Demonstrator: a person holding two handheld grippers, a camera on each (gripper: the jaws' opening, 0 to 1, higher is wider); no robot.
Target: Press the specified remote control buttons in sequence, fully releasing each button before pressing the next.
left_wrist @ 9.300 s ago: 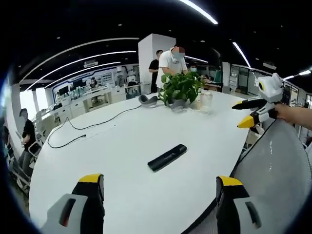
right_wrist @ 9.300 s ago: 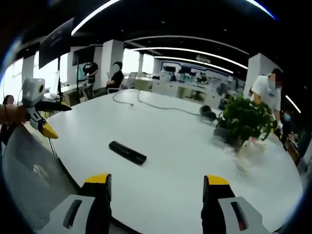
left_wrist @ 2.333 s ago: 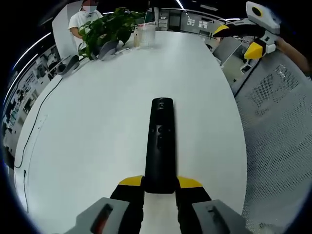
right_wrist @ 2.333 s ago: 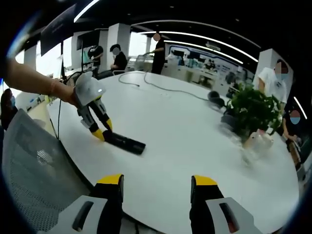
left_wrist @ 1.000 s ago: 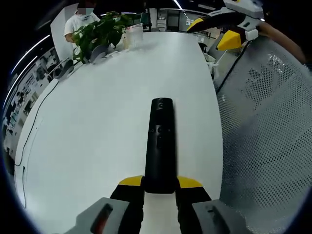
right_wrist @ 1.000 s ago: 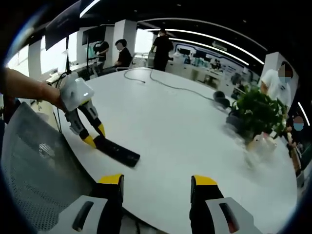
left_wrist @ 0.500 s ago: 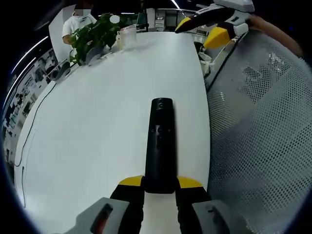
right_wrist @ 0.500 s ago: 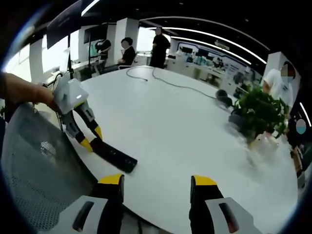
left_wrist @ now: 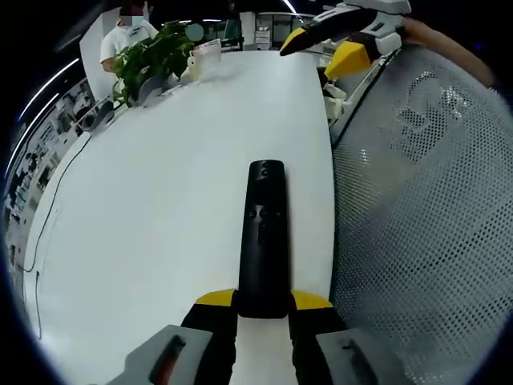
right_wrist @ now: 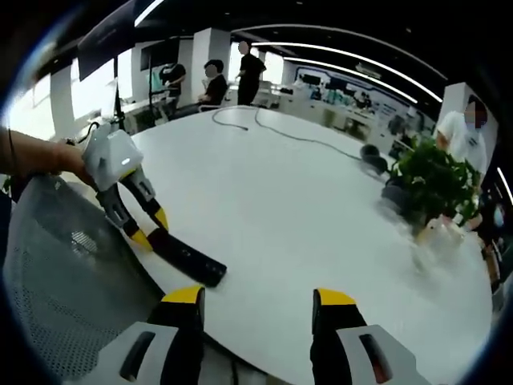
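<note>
So here we've got the left gripper (left_wrist: pixel 263 303) clamped on the near end of the black remote control (left_wrist: pixel 264 237), which lies flat on the white table (left_wrist: pixel 160 200) close to its edge, pointing straight away from us in the left gripper view. The yellow fingertips (left_wrist: pixel 215 298) sit tight against both sides of the remote, but the very end of it is tucked down between the jaws, so we can't see how far back it goes. A few small buttons show on the top face, too tiny for us to read. In the right gripper view we see the same thing from the side: the left gripper (right_wrist: pixel 149 233) held by a hand (right_wrist: pixel 68 160) that's cut off at the picture's edge, with the remote control (right_wrist: pixel 186 258) sticking out along the table (right_wrist: pixel 304 224) rim. The right gripper (right_wrist: pixel 252 297) has its jaws spread apart with nothing between them, hanging off the table above the edge; it also pokes into the left gripper view up top (left_wrist: pixel 321 46). A grey mesh chair back (left_wrist: pixel 425 208) covers a big chunk beside the table and hides whatever's behind it. Far end of the table has a potted plant (right_wrist: pixel 429 184) and a cable (right_wrist: pixel 272 132); the stuff beside the plant is too blurry for us to call. People in the background are just small and fuzzy.
</note>
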